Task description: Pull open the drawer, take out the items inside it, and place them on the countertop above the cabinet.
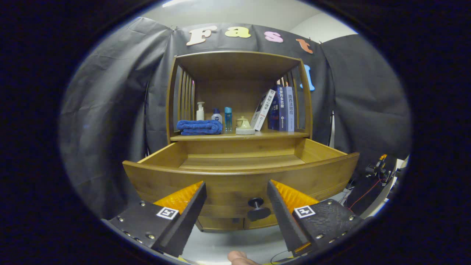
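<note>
- The gripper [235, 191] is standing wide open, its two fingers spread well apart and gripping nothing.
- The drawer [241, 176] of the wooden cabinet [239, 66] is sitting pulled out toward the camera, its curved front panel lying just ahead of the fingers.
- The drawer's dark round knob [257, 209] is showing between the fingers, nearer the right one, and neither finger is touching it.
- The visible part of the drawer's floor is showing bare wood; the near part is hiding behind the front panel, so whether anything is lying there cannot be told.
- The countertop [239, 135] above the drawer is carrying several items inside the open shelf recess.
- A folded blue towel [199, 127] is lying at the left of the countertop.
- Behind it a white pump bottle [200, 110], a small white-and-blue bottle [216, 116] and a slim blue bottle [228, 118] are standing upright.
- A small pale lidded pot [244, 126] is sitting near the middle.
- A row of books [280, 108] is standing at the right, the leftmost one leaning.
- A fingertip [239, 257] is showing below the fingers.
</note>
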The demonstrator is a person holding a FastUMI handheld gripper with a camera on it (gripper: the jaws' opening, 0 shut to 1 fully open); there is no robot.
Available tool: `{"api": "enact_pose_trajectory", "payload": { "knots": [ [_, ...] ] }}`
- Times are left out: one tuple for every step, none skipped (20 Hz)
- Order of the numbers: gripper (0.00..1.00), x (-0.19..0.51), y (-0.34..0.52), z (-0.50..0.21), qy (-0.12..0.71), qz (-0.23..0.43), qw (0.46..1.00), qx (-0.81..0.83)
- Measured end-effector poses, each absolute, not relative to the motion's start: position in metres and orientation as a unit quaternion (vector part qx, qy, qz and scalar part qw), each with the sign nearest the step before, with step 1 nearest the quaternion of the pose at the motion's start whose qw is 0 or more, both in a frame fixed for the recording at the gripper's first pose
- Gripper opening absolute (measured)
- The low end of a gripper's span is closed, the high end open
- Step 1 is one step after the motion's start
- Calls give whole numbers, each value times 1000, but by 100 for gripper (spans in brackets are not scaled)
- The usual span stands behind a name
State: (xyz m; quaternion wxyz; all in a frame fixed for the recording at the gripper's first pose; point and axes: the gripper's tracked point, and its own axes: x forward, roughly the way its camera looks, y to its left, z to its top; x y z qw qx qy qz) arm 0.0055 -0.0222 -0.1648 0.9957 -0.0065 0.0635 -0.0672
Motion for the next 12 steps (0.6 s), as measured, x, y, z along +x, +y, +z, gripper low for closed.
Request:
{"api": "enact_pose_trajectory", "payload": {
  "knots": [
    [98, 8, -21, -168, 66, -65, 996, -8],
    [99, 11, -21, -171, 67, -64, 996, -10],
    [99, 13, -21, -175, 69, -64, 995, -12],
    [99, 16, -19, -178, 71, -62, 996, -12],
    [99, 19, -18, -180, 73, -61, 995, -12],
    [99, 22, -18, -182, 73, -61, 995, -11],
    [98, 24, -17, -183, 73, -59, 996, -10],
    [98, 27, -17, -187, 74, -57, 996, -10],
    [98, 25, -16, -190, 76, -57, 995, -13],
    [99, 28, -14, -187, 61, -57, 996, -16],
    [99, 29, -14, -190, 60, -57, 996, -24],
    [99, 32, -15, -189, 54, -58, 996, -32]
  ]
}}
